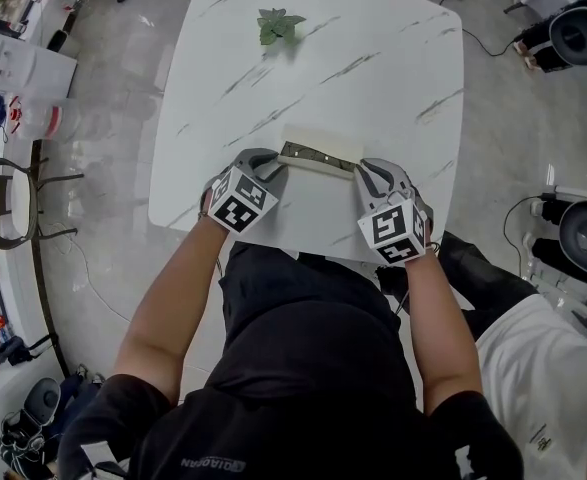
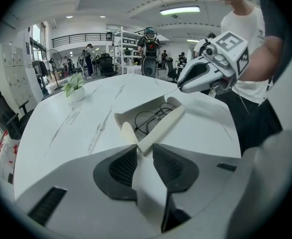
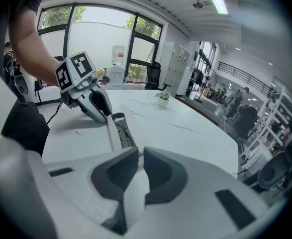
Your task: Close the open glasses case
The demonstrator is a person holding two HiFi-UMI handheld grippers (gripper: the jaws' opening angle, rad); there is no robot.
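Observation:
The white glasses case [image 1: 318, 158] lies open near the front edge of the marble table [image 1: 373, 68], one end toward each gripper. Dark wire glasses [image 2: 153, 117] rest inside it. Its lid [image 2: 161, 127] stands half raised along the side nearer me. My left gripper [image 1: 278, 164] is at the case's left end, and in the left gripper view its jaws [image 2: 145, 151] are shut on the lid's corner. At the right end, my right gripper [image 1: 359, 172] pinches the lid's other end [image 3: 114, 132] between its pads [image 3: 140, 156]. Each gripper shows in the other's view, the right [image 2: 183, 87] and the left [image 3: 106, 117].
A small potted plant [image 1: 278, 25] stands at the table's far side. A person in a white shirt [image 1: 543, 388] is close on my right. Office chairs, shelves and cables ring the table on the floor.

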